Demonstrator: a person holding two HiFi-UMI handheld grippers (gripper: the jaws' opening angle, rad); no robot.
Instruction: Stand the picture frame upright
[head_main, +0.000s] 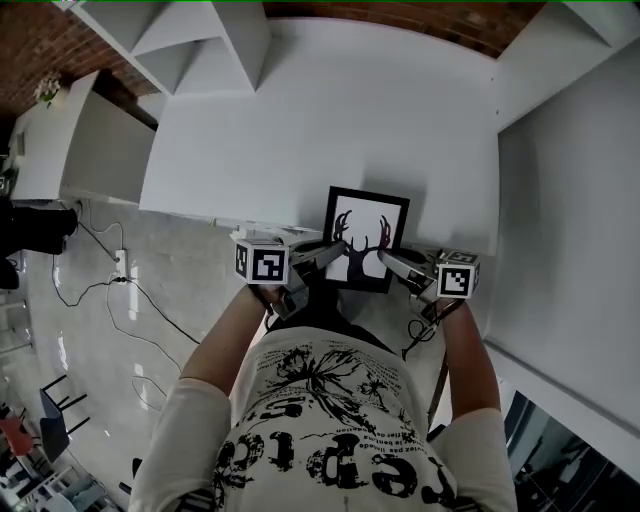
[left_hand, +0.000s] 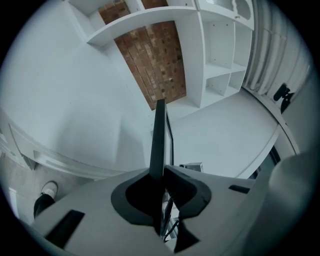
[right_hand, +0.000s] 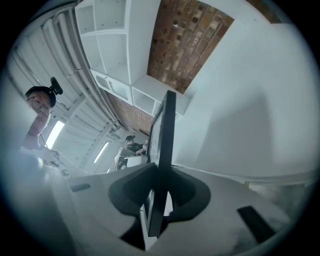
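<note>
Open tabletop (head_main: 300, 130) spreads behind the picture frame (head_main: 366, 238); shelves (head_main: 190, 40) bound its far left corner.

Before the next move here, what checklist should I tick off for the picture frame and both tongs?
1. Left tongs gripping the picture frame by its left edge: ok.
2. Right tongs gripping its right edge: ok.
3. Picture side facing the person: ok.
4. Frame's bottom edge resting on the white table: cannot tell.
5. Rear stand folded out: cannot tell.
6. Frame standing unaided: not ok, both tongs hold it.
</note>
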